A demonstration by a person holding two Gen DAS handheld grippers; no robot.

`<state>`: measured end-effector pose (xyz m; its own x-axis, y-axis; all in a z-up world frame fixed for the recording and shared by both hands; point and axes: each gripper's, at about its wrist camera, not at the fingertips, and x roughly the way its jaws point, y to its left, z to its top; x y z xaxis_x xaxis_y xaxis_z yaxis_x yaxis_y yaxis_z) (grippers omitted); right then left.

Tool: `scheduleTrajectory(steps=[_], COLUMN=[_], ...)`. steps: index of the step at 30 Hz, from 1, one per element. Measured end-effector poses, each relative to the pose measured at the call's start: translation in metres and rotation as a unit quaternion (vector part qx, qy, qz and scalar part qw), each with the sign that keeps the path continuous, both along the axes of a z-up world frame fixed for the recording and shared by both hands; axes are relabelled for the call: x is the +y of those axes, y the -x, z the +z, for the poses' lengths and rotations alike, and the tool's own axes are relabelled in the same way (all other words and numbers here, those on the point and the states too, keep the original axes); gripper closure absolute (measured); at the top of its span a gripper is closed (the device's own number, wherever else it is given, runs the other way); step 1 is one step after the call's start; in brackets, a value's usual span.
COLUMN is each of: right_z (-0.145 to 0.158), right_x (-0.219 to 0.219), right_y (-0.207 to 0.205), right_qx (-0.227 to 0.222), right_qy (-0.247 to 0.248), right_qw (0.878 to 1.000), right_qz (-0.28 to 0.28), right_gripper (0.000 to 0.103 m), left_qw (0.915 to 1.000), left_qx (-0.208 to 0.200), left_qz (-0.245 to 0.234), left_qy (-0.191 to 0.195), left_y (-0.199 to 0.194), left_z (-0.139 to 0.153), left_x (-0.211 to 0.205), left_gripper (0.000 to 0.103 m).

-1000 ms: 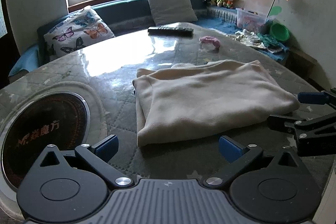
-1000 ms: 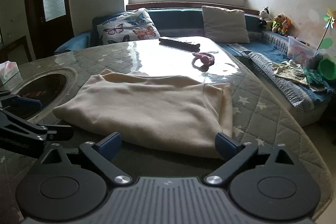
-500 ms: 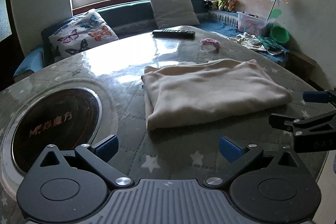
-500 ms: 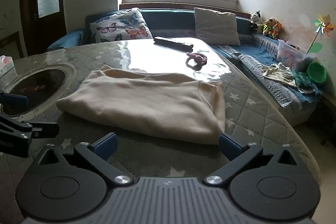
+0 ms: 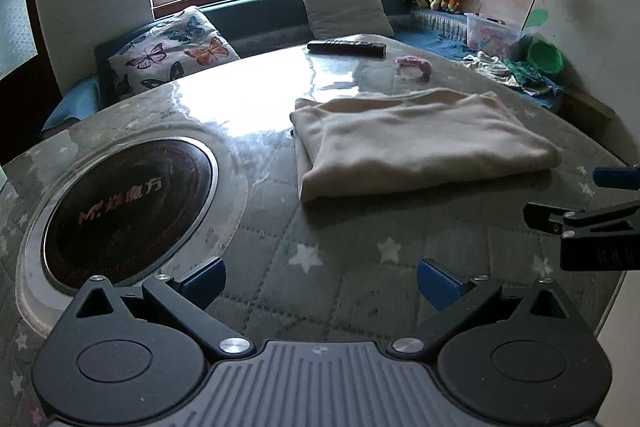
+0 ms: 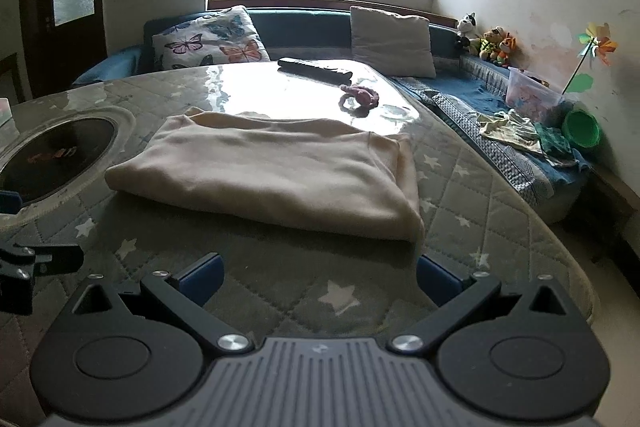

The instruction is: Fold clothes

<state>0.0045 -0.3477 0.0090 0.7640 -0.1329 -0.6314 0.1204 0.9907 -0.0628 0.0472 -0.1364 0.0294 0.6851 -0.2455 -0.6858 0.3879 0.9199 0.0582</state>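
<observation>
Garment: 1 cream sweater [image 6: 272, 173] is seen folded into a thick, soft rectangle, its knit matte and slightly fuzzy, layered edges showing at one end.
Position: it is laid flat on the near half of the table [image 6: 460, 195], just beyond both grippers and touched by neither.
Table: a round top is covered by a quilted grey-green cloth printed with white stars under a glossy clear sheet; 1 dark circular hotplate [image 5: 124, 207] with a metal ring is set into it, beside the sweater.
Left gripper [image 5: 320, 281]: it is held low over the table edge, its 2 blue-padded fingers spread wide with nothing between them.
Right gripper [image 6: 318, 277]: it is likewise spread wide and empty, near the sweater's front edge.
Other items on table: 1 black remote control [image 6: 316, 68] and 1 pink knitted ring [image 6: 360, 98] are seen at the far side, well apart from the sweater.
Bench: 2 cushions are propped there, 1 butterfly-print cushion [image 6: 210, 41] and 1 plain grey cushion [image 6: 390, 39].
Corner: 3 plush toys [image 6: 486, 41] and 1 paper pinwheel [image 6: 598, 45] are visible.
</observation>
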Motion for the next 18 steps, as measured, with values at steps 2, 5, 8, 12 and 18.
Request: scheduleTrajectory(steps=[2,5,8,12,18], right_z=[-0.002,-0.004,-0.006,-0.007,-0.007], right_x=[0.004,0.009,0.010,0.011,0.012], right_y=[0.003,0.006,0.009,0.010,0.012], right_qx=[0.003,0.005,0.007,0.007,0.008], right_qy=[0.000,0.003,0.004,0.003,0.001], right_qw=[1.000,1.000,1.000,1.000,1.000], right_qz=[0.002,0.004,0.002,0.000,0.000], right_gripper=[0.000,0.000,0.000,0.000,0.000], left_qw=[1.0000,1.0000,1.0000,1.0000,1.0000], left_qx=[0.002,0.005,0.006,0.007,0.006], left_qz=[0.001,0.003,0.004,0.003,0.002], left_qy=[-0.003,-0.006,-0.006,-0.005,-0.002], left_y=[0.002,0.005,0.008,0.011,0.015], left_z=[-0.003,-0.006,-0.008,-0.009,-0.009], left_x=[0.000,0.000,0.001,0.002,0.002], left_gripper=[0.000,0.000,0.000,0.000,0.000])
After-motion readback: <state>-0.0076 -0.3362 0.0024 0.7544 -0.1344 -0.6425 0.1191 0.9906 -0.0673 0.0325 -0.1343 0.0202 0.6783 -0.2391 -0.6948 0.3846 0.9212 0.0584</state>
